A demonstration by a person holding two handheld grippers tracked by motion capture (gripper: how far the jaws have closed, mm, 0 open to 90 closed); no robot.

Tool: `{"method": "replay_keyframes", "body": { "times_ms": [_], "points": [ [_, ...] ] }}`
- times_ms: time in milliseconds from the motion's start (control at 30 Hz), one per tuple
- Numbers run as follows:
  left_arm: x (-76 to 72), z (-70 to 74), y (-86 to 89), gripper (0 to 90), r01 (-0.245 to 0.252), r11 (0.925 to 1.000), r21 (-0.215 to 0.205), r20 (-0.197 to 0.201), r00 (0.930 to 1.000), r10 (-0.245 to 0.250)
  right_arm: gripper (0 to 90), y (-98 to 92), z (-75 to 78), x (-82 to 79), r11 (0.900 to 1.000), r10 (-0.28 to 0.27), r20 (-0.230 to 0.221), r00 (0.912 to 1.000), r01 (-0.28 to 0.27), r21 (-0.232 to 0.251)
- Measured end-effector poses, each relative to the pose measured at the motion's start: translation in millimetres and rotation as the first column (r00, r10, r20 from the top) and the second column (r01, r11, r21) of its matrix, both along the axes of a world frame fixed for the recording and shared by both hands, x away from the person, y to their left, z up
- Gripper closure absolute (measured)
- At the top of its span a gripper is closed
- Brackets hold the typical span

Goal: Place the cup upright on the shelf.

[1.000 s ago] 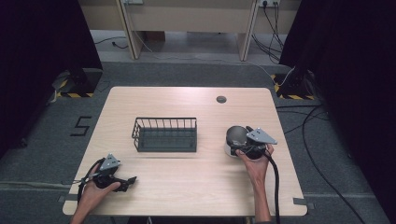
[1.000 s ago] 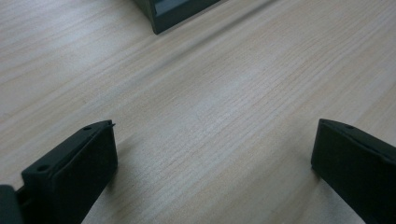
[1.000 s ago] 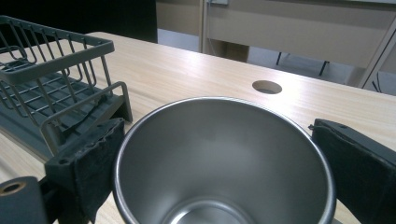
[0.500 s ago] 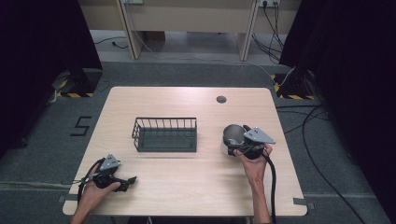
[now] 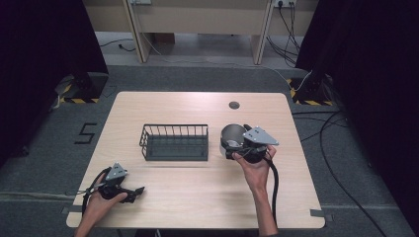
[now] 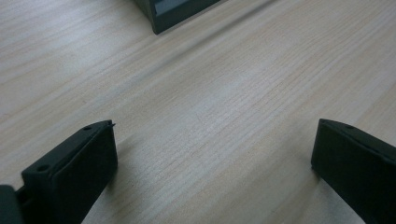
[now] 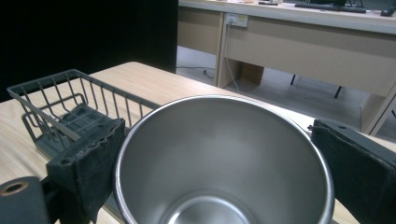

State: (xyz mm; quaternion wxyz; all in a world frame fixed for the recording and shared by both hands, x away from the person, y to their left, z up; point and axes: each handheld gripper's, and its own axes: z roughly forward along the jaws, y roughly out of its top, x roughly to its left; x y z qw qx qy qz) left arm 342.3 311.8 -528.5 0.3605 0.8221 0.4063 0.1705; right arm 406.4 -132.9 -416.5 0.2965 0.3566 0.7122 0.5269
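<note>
Likely light, rigid and slick: a polished steel cup [image 7: 224, 163] best taken across its outer wall just below the rim. Clamped already between the jaws of the right gripper [image 5: 242, 143], just right of the wire basket [image 5: 174, 141], mouth open. Left gripper [image 5: 129, 192] idle near the basket's front-left, jaws wide apart over bare table [image 6: 210, 116].

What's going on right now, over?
Right gripper shut on steel cup, beside wire basket. Left gripper open, low over table. Nothing between cup and basket.

One steel cup [image 5: 232, 136], one wire basket [image 5: 174, 142], two tongs, left [image 5: 132, 193] and right [image 5: 236, 147], one table [image 5: 197, 202].
</note>
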Motion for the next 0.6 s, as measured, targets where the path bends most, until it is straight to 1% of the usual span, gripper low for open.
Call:
{"method": "replay_keyframes", "body": {
  "times_ms": [100, 200, 233, 300, 400, 433, 467, 500, 533, 600],
  "points": [
    [-0.1, 0.0, 0.0, 0.0, 0.001, 1.0000, 0.000, 0.000, 1.0000, -0.001, 6.3, 10.2, 9.3, -0.7, 1.000, 0.001, 0.005, 1.0000, -0.001, -0.004],
    [-0.1, 0.0, 0.0, 0.0, 0.001, 1.0000, 0.000, 0.000, 1.0000, -0.001, 6.4, 16.7, 17.1, -0.5, 1.000, 0.000, 0.007, 1.0000, 0.000, -0.002],
    [-0.1, 0.0, 0.0, 0.0, 0.001, 1.0000, 0.000, 0.000, 1.0000, -0.001, 6.4, 16.7, 17.1, -0.5, 1.000, 0.000, 0.007, 1.0000, 0.000, -0.002],
    [-0.1, 0.0, 0.0, 0.0, 0.002, 1.0000, 0.002, 0.002, 1.0000, -0.002, 6.3, 23.1, 24.3, 0.5, 1.000, 0.000, 0.007, 1.0000, 0.000, 0.000],
    [-0.2, -0.1, -0.2, 0.0, 0.000, 1.0000, -0.002, 0.002, 1.0000, 0.000, 6.3, 32.1, 31.7, 1.7, 1.000, 0.010, 0.011, 0.9999, -0.010, -0.003],
    [-0.2, -0.1, -0.2, 0.0, 0.000, 1.0000, -0.002, 0.002, 1.0000, 0.000, 6.3, 32.1, 31.7, 1.7, 1.000, 0.010, 0.011, 0.9999, -0.010, -0.003],
    [-0.2, -0.2, -0.2, 0.0, 0.000, 1.0000, -0.002, 0.003, 1.0000, 0.000, 6.3, 39.3, 36.5, 2.8, 1.000, 0.019, 0.017, 0.9997, -0.019, 0.002],
    [-0.2, -0.2, -0.2, 0.0, 0.000, 1.0000, -0.002, 0.003, 1.0000, 0.000, 6.3, 39.3, 36.5, 2.8, 1.000, 0.019, 0.017, 0.9997, -0.019, 0.002],
    [-0.2, -0.2, -0.2, 0.0, 0.000, 1.0000, -0.003, 0.003, 1.0000, 0.000, 6.4, 47.4, 40.9, 4.3, 1.000, 0.027, 0.023, 0.9994, -0.027, 0.003],
    [-0.2, -0.1, -0.2, 0.0, 0.000, 1.0000, -0.001, 0.002, 1.0000, 0.000, 6.4, 50.8, 42.4, 4.7, 0.999, 0.032, 0.025, 0.9992, -0.032, 0.004]
  ]
}}
